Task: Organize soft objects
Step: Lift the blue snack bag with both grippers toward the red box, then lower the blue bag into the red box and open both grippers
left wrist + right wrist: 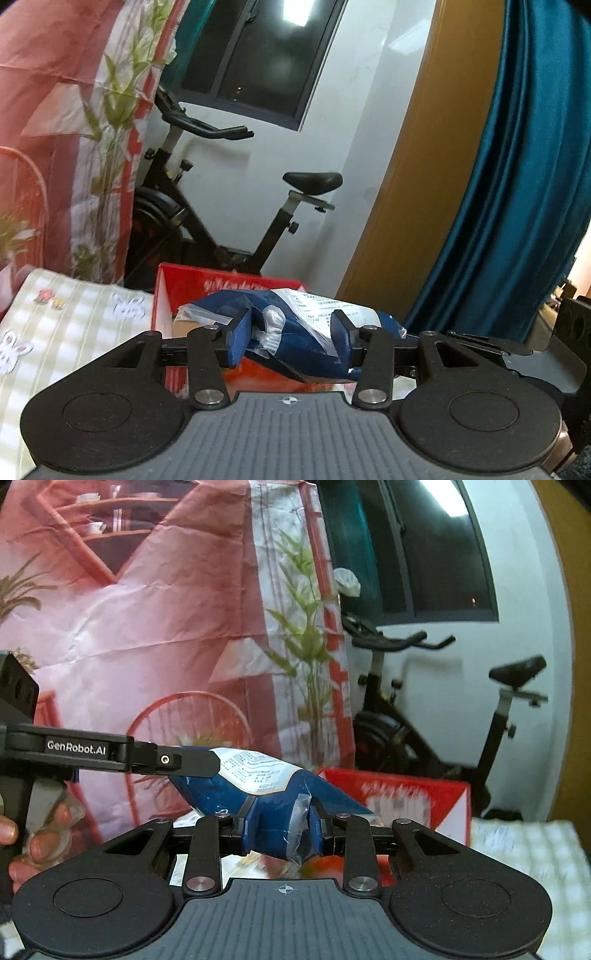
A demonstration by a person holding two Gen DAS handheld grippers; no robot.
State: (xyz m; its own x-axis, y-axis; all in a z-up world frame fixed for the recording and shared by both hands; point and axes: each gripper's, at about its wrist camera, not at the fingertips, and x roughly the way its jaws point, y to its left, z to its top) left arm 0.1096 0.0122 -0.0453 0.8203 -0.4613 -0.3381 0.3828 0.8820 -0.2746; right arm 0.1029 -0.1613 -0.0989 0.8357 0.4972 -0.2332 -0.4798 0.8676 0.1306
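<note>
Both grippers — left [291,334], right [282,829] — clamped on blue pack [306,332], held above red box [207,288]. Pack not yet placed; remaining items unseen.

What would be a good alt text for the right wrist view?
The right gripper pinches a blue plastic package above a red box, and the left gripper grips its far end. A pink printed backdrop and exercise bike stand behind.

Wall: white [354,110], dark window [258,55] reflecting a ceiling light.
Furniture: black exercise bike [207,206] against wall.
Drapes: teal curtain [517,184]; pink printed backdrop [147,609].
</note>
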